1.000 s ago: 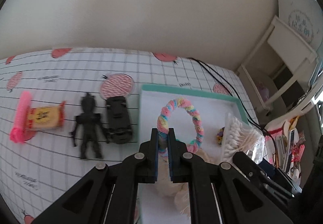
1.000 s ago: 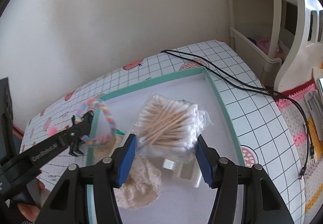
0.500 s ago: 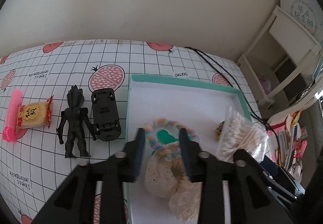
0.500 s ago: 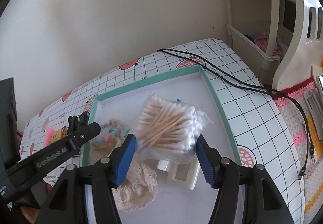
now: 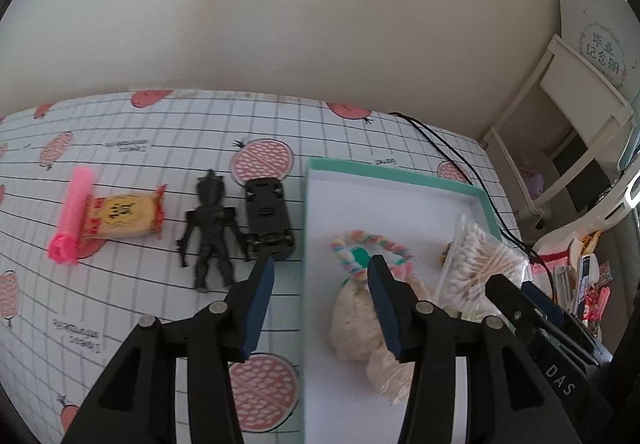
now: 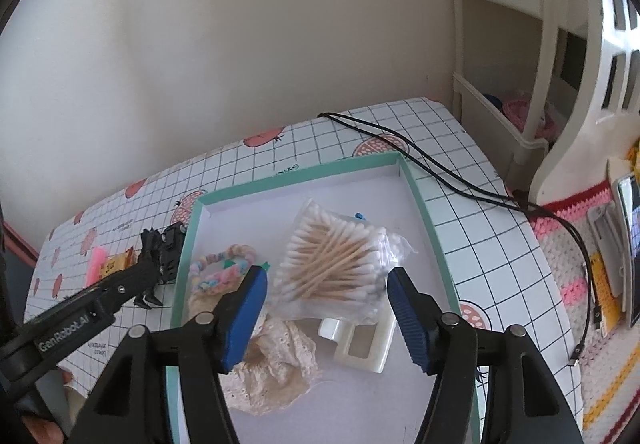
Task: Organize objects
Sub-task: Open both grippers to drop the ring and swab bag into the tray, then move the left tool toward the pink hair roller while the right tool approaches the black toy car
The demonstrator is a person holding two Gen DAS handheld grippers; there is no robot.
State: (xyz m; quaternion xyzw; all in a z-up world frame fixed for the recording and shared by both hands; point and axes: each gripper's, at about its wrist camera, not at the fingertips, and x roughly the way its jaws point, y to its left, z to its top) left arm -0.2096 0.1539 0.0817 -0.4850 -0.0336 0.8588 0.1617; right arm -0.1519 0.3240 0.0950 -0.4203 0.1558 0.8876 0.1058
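Left tongs point(image 5: 320, 272) gaped wide, empty, above tray's left wall point(image 5: 305, 228). Pastel scrunchie point(image 5: 370, 248) lay inside tray. Right tongs point(image 6: 322, 284) wide, straddling cotton-swab bag point(image 6: 332, 264). Figure point(image 5: 210, 228) and toy car point(image 5: 268, 219) unsorted on counter point(image 5: 120, 147).

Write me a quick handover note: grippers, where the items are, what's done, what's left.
Left gripper: open, empty, over the tray's left rim.
Right gripper: open, empty, by the cotton swab bag.
In the teal tray: swabs, pastel braided hair tie, cream lace scrunchie, white clip.
Left on the table: black toy car, black figure, yellow snack pack, pink roller.
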